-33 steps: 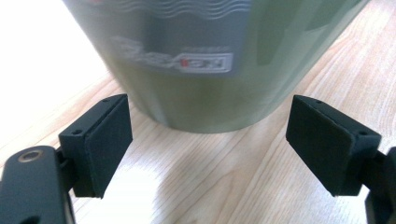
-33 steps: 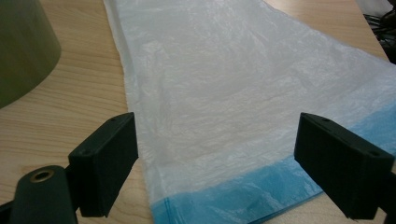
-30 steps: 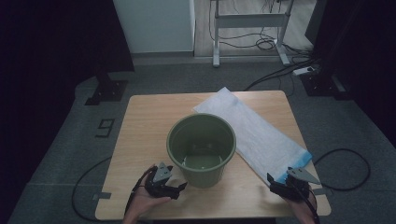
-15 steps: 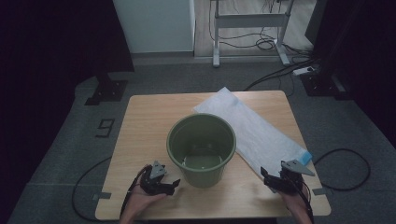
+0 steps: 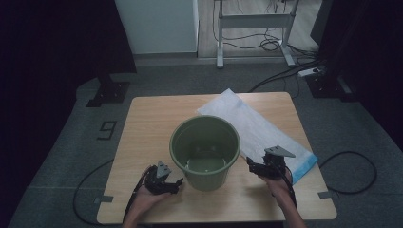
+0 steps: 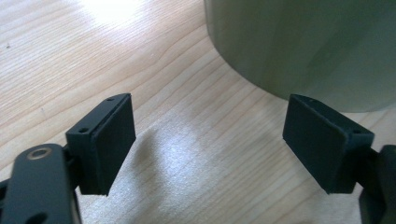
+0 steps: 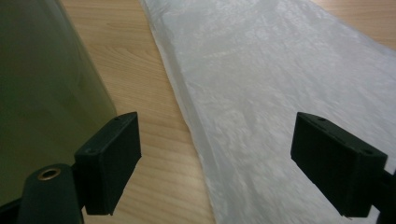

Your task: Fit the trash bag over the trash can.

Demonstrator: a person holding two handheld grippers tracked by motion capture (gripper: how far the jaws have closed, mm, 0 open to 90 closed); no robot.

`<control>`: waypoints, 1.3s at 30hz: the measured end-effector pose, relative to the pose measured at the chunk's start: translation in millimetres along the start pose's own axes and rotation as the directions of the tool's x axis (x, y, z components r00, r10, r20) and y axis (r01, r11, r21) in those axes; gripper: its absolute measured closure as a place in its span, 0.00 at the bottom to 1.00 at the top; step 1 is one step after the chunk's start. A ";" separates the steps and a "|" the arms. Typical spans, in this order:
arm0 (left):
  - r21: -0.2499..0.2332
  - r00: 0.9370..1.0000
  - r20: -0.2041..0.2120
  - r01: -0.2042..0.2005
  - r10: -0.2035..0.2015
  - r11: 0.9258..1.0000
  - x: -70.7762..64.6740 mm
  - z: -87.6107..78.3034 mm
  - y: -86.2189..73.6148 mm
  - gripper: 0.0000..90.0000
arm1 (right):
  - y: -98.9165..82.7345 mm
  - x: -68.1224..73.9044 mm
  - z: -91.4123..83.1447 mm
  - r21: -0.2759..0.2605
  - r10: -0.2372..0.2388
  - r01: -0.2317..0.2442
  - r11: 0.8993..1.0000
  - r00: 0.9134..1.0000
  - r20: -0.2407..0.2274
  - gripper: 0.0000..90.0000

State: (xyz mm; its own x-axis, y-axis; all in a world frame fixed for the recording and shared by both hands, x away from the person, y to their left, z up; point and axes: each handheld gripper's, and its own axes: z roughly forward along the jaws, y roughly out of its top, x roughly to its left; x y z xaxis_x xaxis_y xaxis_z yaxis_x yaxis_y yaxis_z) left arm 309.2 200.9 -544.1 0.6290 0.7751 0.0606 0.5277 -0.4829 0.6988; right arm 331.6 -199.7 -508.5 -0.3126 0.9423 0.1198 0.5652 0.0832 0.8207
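Green bucket stands upright near the middle of the wooden surface, slightly toward the near edge, mouth open, nothing visible inside but its pale floor. White plastic bag lies flat from about 12 o'clock of the bucket out to 4 o'clock; its blue-tinted end reaches the surface's right edge. The bag's long edge passes just beside the bucket at 2–3 o'clock; cannot tell if they touch.

Left gripper sits at 7–8 o'clock of the bucket, low over the surface, close to the bucket's base. In the left gripper view its jaws are spread wide with nothing between them but bare wood; the left gripper points past the bucket, whose wall curves across at 1 o'clock, just ahead of the right-hand jaw and apart from it.

Right gripper is at 4 o'clock of the bucket, between the bucket wall and the bag. In the right gripper view the right gripper is wide open and holds nothing; the bucket wall is just beside the jaw at 9 o'clock, and the bag edge runs between the jaws over the wood.

Open room: a wide bare strip at 9–11 o'clock of the bucket, a narrower strip along the near edge where the hands rest.
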 end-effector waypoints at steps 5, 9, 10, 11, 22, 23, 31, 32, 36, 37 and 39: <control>-0.005 1.000 0.012 0.017 -0.017 1.000 5.9 1.4 0.0 0.19 | 11.6 7.6 21.4 0.021 -0.023 0.023 1.000 1.000 0.016 0.19; 0.015 1.000 0.010 0.014 -0.014 1.000 8.3 3.0 0.5 0.19 | 13.0 8.2 45.4 0.056 -0.030 0.027 0.998 0.999 0.045 0.21; 0.018 1.000 0.018 0.018 -0.019 1.000 9.5 3.2 0.5 0.19 | 12.8 9.0 50.0 0.067 -0.033 0.030 0.997 0.999 0.043 0.22; 0.020 0.999 0.023 0.024 -0.024 1.000 10.3 3.4 0.6 0.19 | 12.3 10.1 55.2 0.080 -0.035 0.032 0.996 0.999 0.036 0.22; 0.034 0.997 0.045 0.057 -0.058 0.998 14.8 4.4 0.9 0.19 | 0.5 6.2 71.2 0.183 -0.069 0.050 0.982 0.992 0.102 0.36; 0.034 0.997 0.044 0.056 -0.058 0.998 14.8 4.3 0.8 0.19 | 0.3 5.2 70.0 0.180 -0.067 0.048 0.982 0.992 0.104 0.41; 0.033 0.997 0.044 0.059 -0.060 0.998 14.0 3.3 -0.2 0.20 | -9.5 -4.6 52.1 0.154 -0.044 0.024 0.988 0.991 0.127 0.87; 0.033 0.997 0.044 0.059 -0.060 0.998 14.1 3.3 -0.2 0.20 | -12.7 -6.2 47.8 0.147 -0.029 0.010 0.989 0.991 0.132 0.91; 0.034 0.997 0.044 0.059 -0.060 0.998 14.1 3.3 -0.2 0.20 | -26.3 -14.5 29.5 0.126 -0.005 -0.013 0.992 0.989 0.148 0.96; 0.033 0.997 0.043 0.059 -0.061 0.998 14.0 3.2 -0.2 0.20 | -29.4 -16.1 24.6 0.126 -0.010 -0.009 0.992 0.989 0.150 0.96; 0.033 0.997 0.044 0.060 -0.061 0.998 14.0 3.2 -0.3 0.20 | -36.2 -17.1 14.0 0.130 -0.019 -0.002 0.991 0.988 0.154 0.96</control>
State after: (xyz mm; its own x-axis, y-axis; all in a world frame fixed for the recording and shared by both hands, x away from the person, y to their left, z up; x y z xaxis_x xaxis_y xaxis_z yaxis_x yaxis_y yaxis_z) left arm 319.6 210.6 -545.8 0.6199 0.7846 -0.0139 0.5833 -0.4489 0.6769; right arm 327.2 -214.3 -548.0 -0.2016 0.9793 0.0169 0.6604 0.1231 0.7408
